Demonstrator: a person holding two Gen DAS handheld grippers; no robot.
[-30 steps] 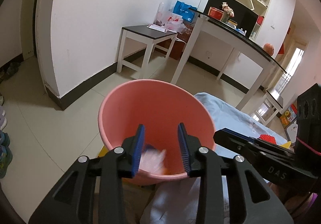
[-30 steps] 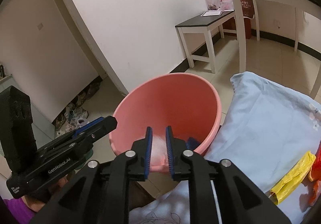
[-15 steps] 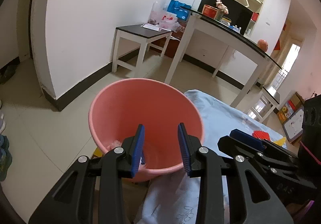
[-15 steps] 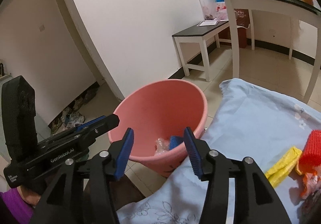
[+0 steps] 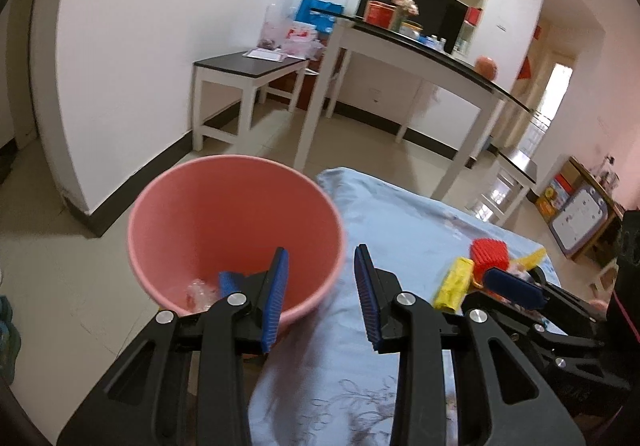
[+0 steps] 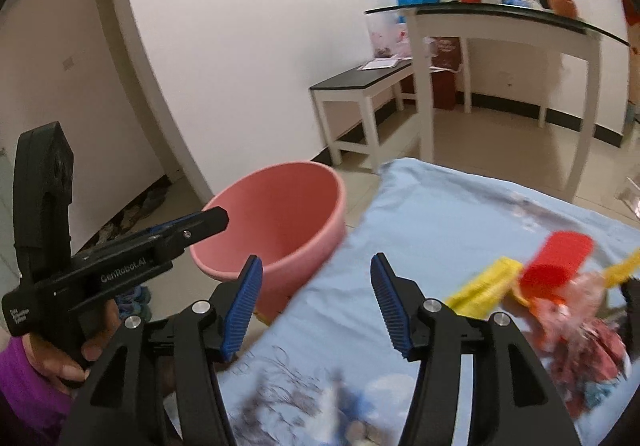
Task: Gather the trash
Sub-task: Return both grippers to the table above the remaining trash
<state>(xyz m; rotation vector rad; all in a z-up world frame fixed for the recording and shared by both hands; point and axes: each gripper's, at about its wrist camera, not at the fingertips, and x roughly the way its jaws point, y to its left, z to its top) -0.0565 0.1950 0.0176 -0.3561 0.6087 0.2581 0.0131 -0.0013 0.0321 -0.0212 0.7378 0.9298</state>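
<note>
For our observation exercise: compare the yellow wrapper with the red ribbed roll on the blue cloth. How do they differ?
The yellow wrapper is flat, long and crinkled; the red ribbed roll is thick and cylindrical. The yellow wrapper lies nearer the round pink plastic bucket; the red ribbed roll lies farther from it. Both rest on the blue cloth, side by side, ungripped.

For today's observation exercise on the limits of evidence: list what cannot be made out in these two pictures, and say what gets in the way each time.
- Left wrist view: the clear scrap in the pink bucket is blurred and partly behind the left tool; its kind is unclear.
- Right wrist view: the bucket's bottom is hidden by its near wall.
- Right wrist view: the litter beside the yellow wrapper and red piece is smeared by motion blur.
- Both views: shelf items are too small.
</note>
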